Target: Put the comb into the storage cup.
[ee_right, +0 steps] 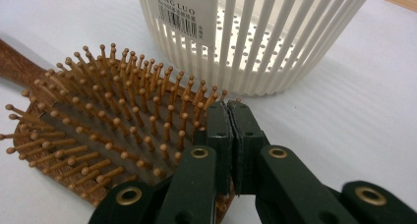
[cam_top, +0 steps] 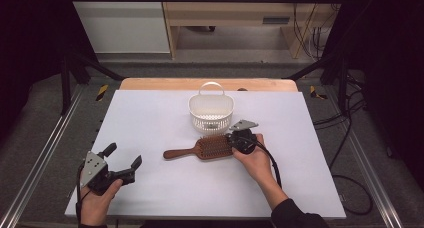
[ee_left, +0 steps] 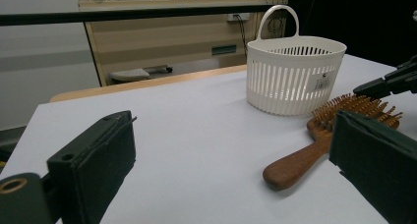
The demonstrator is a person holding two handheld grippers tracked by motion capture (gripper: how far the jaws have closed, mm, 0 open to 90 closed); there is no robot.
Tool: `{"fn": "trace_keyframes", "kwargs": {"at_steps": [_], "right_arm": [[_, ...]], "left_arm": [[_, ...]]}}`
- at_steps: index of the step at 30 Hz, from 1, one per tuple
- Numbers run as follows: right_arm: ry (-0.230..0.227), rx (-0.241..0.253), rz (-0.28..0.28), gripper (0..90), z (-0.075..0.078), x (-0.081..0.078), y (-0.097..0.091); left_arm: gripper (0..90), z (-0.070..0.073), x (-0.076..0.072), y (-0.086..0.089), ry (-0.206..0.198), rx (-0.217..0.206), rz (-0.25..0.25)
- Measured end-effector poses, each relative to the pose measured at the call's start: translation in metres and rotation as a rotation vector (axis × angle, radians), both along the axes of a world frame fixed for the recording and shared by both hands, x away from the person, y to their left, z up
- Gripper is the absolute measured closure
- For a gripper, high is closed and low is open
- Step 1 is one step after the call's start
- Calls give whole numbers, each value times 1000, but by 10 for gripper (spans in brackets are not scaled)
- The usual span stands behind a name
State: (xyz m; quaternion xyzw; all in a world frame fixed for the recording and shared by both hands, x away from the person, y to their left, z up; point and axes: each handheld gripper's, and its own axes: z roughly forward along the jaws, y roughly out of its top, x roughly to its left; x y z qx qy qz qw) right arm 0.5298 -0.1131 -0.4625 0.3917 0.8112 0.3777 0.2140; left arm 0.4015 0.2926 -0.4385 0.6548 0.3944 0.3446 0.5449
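Observation:
A wooden hairbrush (cam_top: 200,149) lies bristles up in the middle of the white table (cam_top: 150,113), its handle pointing left. Just behind it stands a white slotted basket (cam_top: 211,110) with a loop handle. My right gripper (cam_top: 231,138) is shut, its tips at the right edge of the brush head. In the right gripper view the pads (ee_right: 219,130) press together above the bristles of the hairbrush (ee_right: 98,121), close to the basket (ee_right: 255,42); nothing shows between them. My left gripper (cam_top: 123,155) stands open at the front left, facing the hairbrush (ee_left: 314,150) and the basket (ee_left: 295,71).
The white sheet covers a wooden tabletop whose far edge (cam_top: 210,83) shows behind the basket. Metal rails (cam_top: 45,153) run along both sides. Cables (cam_top: 345,138) trail on the floor at the right. A wooden shelf unit (cam_top: 230,18) stands beyond the table.

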Motion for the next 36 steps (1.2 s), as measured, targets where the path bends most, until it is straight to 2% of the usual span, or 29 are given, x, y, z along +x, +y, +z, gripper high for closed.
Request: {"fn": "trace_keyframes", "kwargs": {"at_steps": [3,12,17,36], "right_arm": [[3,9,0,884,-1,2,0],[-6,-28,24,889,3,8,6],[-1,-23,46,890,2,7,11],[-14,-37,134,890,3,2,48]], "left_arm": [[35,0,0,-1,1,2,-1],[36,-1,1,-2,10,10,-8],[36,-1,1,-2,12,10,-12],[37,-2,1,-5,24,15,-33]]}}
